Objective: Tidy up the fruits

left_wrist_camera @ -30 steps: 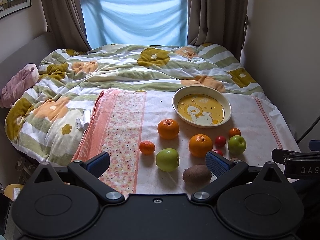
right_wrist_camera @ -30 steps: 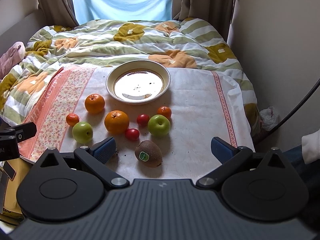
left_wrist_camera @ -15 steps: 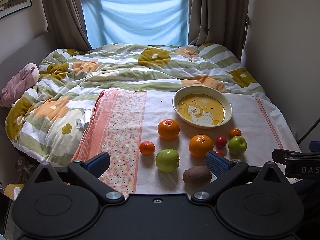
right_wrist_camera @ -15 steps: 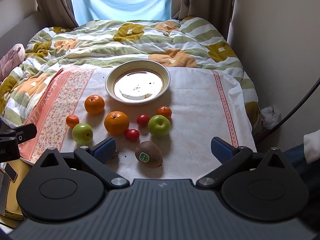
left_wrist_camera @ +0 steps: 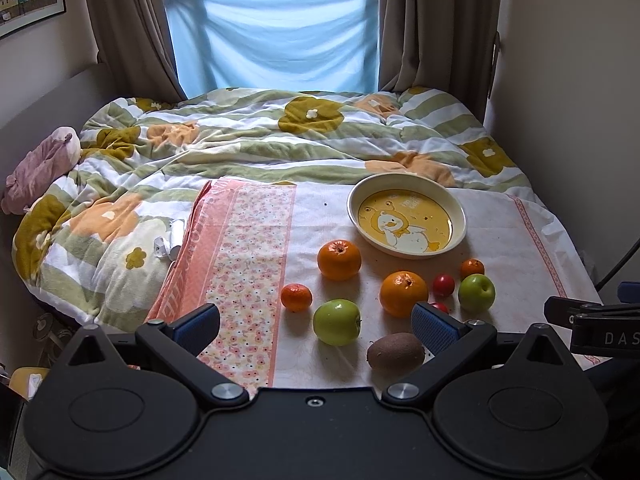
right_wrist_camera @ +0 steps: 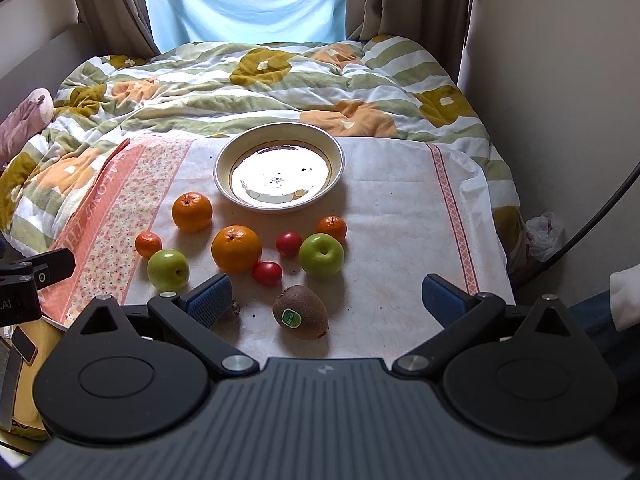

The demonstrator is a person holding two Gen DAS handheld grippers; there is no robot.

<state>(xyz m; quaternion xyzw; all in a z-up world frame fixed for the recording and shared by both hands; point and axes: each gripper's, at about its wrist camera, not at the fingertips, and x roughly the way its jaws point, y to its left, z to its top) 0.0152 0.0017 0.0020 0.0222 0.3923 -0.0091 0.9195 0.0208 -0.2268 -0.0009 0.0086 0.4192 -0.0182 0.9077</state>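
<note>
Both grippers gape empty; kiwi (right_wrist_camera: 301, 312) lies between right gripper (right_wrist_camera: 326, 294) fingers.

- We see the plate (right_wrist_camera: 279, 148) on the cloth (right_wrist_camera: 400, 216), which lies on the bed (right_wrist_camera: 280, 76).
- In front of the plate lie the oranges (right_wrist_camera: 236, 249), apples (right_wrist_camera: 321, 255) and tomatoes (right_wrist_camera: 289, 243).
- Nearest us lies the kiwi (right_wrist_camera: 301, 312), just before the tomatoes.

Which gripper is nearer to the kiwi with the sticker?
Right. The right gripper hangs open directly before the kiwi, which lies between its fingers' line. The left gripper sits further left, with the kiwi beside its right finger.
</note>
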